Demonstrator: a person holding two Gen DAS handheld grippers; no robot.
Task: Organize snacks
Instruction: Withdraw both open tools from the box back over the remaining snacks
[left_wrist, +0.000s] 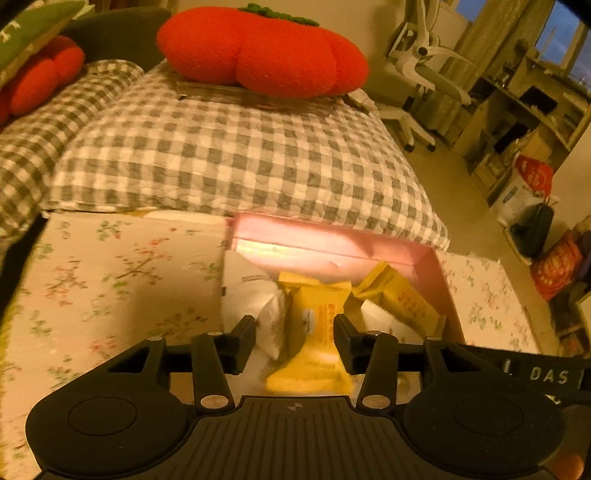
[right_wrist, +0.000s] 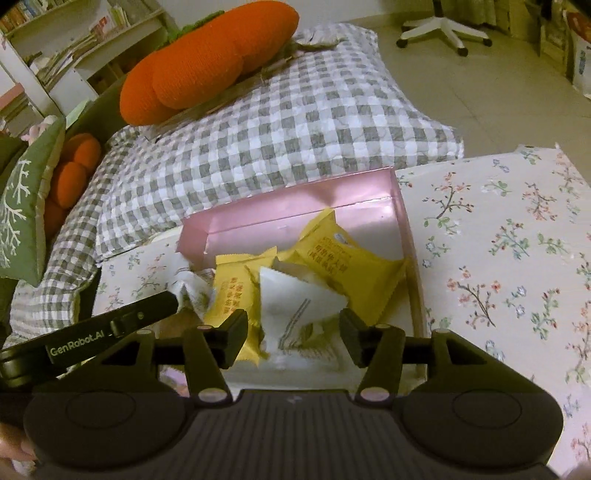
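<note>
Pink box (left_wrist: 332, 240) sits on the floral bench (left_wrist: 110, 280), pushed up vs the bench's far edge next to the checked quilt (left_wrist: 229, 158); open top, snacks heaped inside.

L tool (left_wrist: 294, 341): jaws spread, over the box's near end. Yellow snack pack (left_wrist: 317, 332) sits between them, long axis running away from the cam toward the far wall of the box, crimped end pointing that way. Right finger close to or touching the pack, can't tell which; left finger apart from it. Not pinched. White pack (left_wrist: 255, 295) just left of it, by the box's left wall. 2nd yellow pack (left_wrist: 402, 295) to the right, tilted, long axis diagonal toward the box's far-right corner.

R tool (right_wrist: 293, 338): jaws spread too, over the box (right_wrist: 295, 206) near end, nothing gripped. White pack (right_wrist: 295, 306) lies betw. the fingers w/ one corner pointing up-left; clear of both. Yellow pack (right_wrist: 231, 295) left of it, long axis roughly upright in view. Another yellow pack (right_wrist: 340, 254) behind, tilted, one end leaning on the far-right part of the box. L tool's arm shows at the left edge of this view, tip (right_wrist: 162, 299) beside a crumpled white pack (right_wrist: 192, 291) at the box's left wall.

Orange plush cushion (left_wrist: 258, 48) on the quilt, well apart from the box.
</note>
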